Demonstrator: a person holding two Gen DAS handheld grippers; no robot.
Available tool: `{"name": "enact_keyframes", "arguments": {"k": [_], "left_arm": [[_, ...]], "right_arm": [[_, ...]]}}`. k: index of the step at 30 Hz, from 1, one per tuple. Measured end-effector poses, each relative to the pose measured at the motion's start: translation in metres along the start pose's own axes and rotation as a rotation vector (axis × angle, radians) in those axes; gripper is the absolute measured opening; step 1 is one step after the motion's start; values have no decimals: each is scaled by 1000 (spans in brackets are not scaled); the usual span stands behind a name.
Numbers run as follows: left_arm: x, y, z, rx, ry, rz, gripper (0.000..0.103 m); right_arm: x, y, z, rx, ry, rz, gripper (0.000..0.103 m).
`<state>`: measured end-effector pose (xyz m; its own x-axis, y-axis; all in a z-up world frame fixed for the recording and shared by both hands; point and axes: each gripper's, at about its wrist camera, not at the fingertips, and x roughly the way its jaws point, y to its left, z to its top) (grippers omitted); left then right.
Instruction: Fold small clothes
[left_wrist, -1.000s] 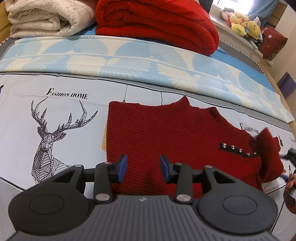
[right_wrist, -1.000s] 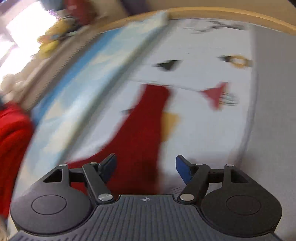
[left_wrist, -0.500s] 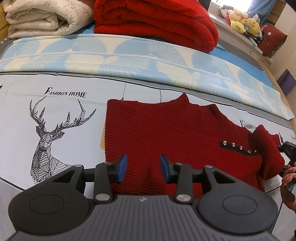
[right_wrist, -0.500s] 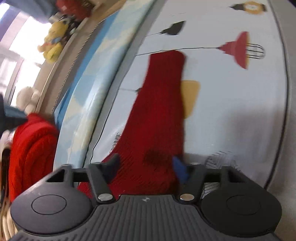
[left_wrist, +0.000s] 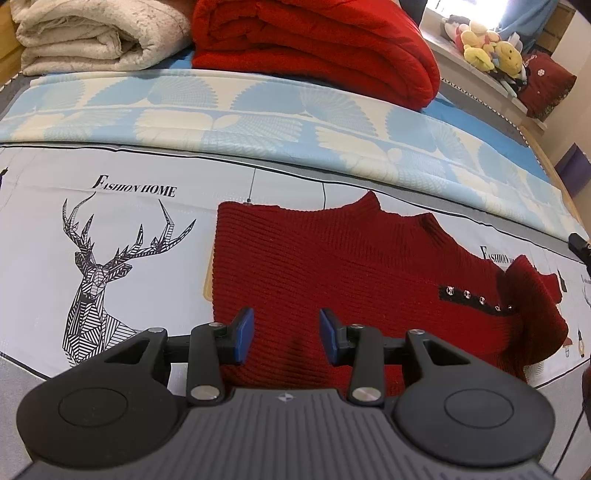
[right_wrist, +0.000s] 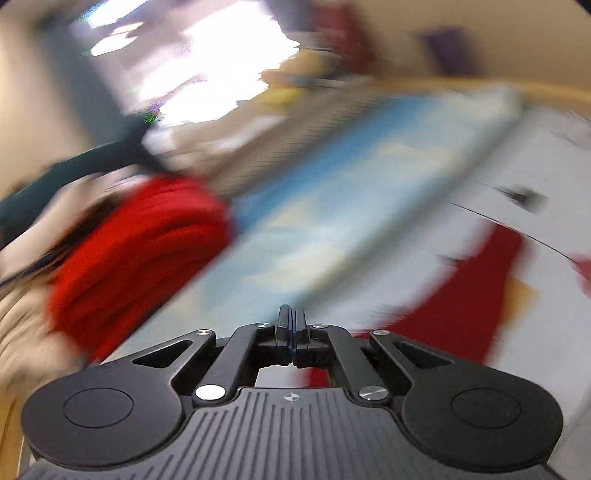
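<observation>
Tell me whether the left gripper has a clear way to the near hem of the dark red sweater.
Probably yes. The left gripper hangs open right over the sweater, whose near edge lies flat on the printed sheet with nothing on it between the fingers.

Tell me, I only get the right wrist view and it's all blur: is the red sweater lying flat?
Observer: Mostly flat on the deer-print sheet. The sweater has one sleeve bunched over its body.
Operator: Where's the left gripper?
Observer: The left gripper is open above the sweater's near edge, nothing between its pads.
Operator: Any trim to avoid?
Observer: A black studded strip beside that sleeve.
</observation>
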<state>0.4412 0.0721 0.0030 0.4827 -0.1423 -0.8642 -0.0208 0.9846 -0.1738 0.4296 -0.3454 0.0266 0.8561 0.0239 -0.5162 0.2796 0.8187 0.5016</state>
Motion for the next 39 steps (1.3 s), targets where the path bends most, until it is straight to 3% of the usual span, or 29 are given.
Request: {"name": "enact_keyframes", "arguments": {"k": [3,7,9,11,16,18,22,24,30,33,37,39], "left_arm": [[-2,1,0,5,-4,1,43],[-3,2,-1,7,-1,2,43],[-2,3,0,-1,-1,4,43],[-1,2,0,-4,-1,1,43],[2,-2,0,4,5,-7,43],[3,-3,-1,8,7,-7,43],[4,-6,-2,17,9,-4,43],[4,-6,-2,22,10,-2,43],[4,-5,-2,24,8,6,43],[1,-2,-1,13,-1,15,43],[-3,3,1,-6,-17,21,43],[-5,6,3,-20,-23,26,43]], "right_arm": [[3,-6,-8,53,38,-52,0],[0,-71,1,285,-1,-245,11],[-1,-103,3,382,-31,-321,38],[0,-137,-1,479,-23,-400,51],[18,-194,-28,690,62,-420,51],[20,-198,-31,699,24,-392,51],[29,-196,-23,617,14,-351,48],[34,-194,-20,566,14,-402,16],[30,-182,-16,469,-39,-413,7],[22,-138,-1,259,-117,-394,6],[12,-59,6,61,-162,-211,6],[6,-2,-6,-99,-166,-60,6]]}}
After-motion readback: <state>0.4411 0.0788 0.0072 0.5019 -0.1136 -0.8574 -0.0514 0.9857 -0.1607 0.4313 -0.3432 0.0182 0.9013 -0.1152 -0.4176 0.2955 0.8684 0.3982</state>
